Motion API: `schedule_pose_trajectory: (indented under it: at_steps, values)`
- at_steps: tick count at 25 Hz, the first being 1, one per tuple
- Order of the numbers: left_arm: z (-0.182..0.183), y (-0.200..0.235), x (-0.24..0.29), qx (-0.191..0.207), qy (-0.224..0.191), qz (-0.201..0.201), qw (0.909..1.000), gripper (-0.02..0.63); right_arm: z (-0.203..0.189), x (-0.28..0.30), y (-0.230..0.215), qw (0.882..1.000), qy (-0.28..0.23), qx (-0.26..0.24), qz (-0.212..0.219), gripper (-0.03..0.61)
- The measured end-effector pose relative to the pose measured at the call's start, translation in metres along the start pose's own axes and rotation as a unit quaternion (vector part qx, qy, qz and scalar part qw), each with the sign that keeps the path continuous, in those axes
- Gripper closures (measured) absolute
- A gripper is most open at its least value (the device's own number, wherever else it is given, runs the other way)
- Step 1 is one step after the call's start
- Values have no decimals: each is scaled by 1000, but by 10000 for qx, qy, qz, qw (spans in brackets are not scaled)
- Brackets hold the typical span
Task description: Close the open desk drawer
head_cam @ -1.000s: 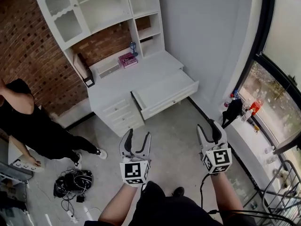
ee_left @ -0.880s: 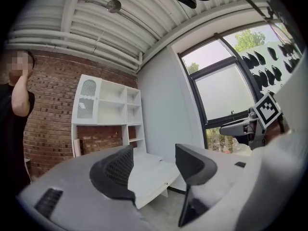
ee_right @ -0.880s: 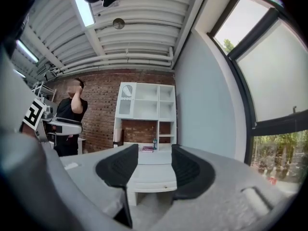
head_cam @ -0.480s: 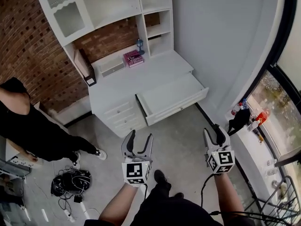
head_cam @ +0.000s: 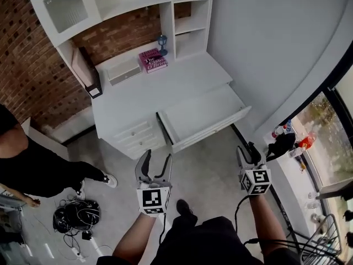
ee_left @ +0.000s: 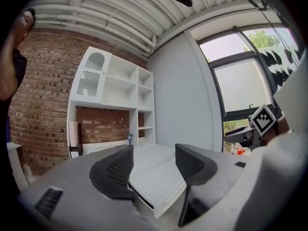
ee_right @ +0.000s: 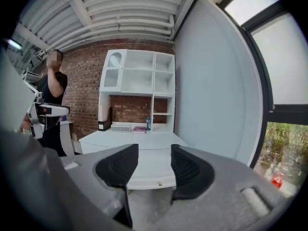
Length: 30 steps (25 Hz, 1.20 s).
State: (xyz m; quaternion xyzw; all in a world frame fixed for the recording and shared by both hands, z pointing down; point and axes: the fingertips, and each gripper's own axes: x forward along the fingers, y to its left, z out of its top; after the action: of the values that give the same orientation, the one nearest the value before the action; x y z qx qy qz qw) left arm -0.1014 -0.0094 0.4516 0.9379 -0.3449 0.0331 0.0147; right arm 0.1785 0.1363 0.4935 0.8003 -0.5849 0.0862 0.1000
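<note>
Closer now than a second ago, the bench (head_cam: 149,90) fills more of the head view. The left tool (head_cam: 156,158) hangs wide and empty, well short of the drawer (head_cam: 204,115). The drawer juts from the bench front, right of the small drawers (head_cam: 140,136). Its long front panel runs low-left to high-right and faces both tools. The right tool (head_cam: 246,149) is also spread, holding nothing. A push at one end could skew and jam the drawer; a hard shove would slam it.

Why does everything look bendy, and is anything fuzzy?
Left gripper view: the wide lens curves the window frame and blackens the corners. Right gripper view: the grey wall bows at its edge too, and the person's face was blurred on purpose. Head view: sharp, evenly lit desk, less bending.
</note>
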Motion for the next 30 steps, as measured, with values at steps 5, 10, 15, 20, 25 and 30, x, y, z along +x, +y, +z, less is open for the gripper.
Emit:
schedule_pose_trajectory:
  at_steps: [5, 10, 15, 20, 25, 30]
  values:
    - [-22, 22, 17, -126, 225, 90, 9996, 345, -29, 51, -1, 9994, 357, 36, -9, 370]
    - [-38, 28, 35, -100, 383, 144, 9991, 345, -69, 108, -15, 9974, 688, 222, -31, 380]
    - [-55, 43, 65, -9, 628, 456, 9970, 345, -122, 170, -22, 9954, 949, 153, -10, 380]
    - [-73, 52, 97, 33, 1038, 836, 9911, 345, -195, 220, -20, 9858, 1648, 158, 271, 380]
    - [-78, 43, 132, -19, 1301, 1071, 9857, 345, -247, 270, -25, 9729, 2241, -8, 572, 380]
    - [-85, 38, 145, -67, 1398, 1329, 9812, 345, -271, 288, -24, 9638, 2499, -317, 867, 380]
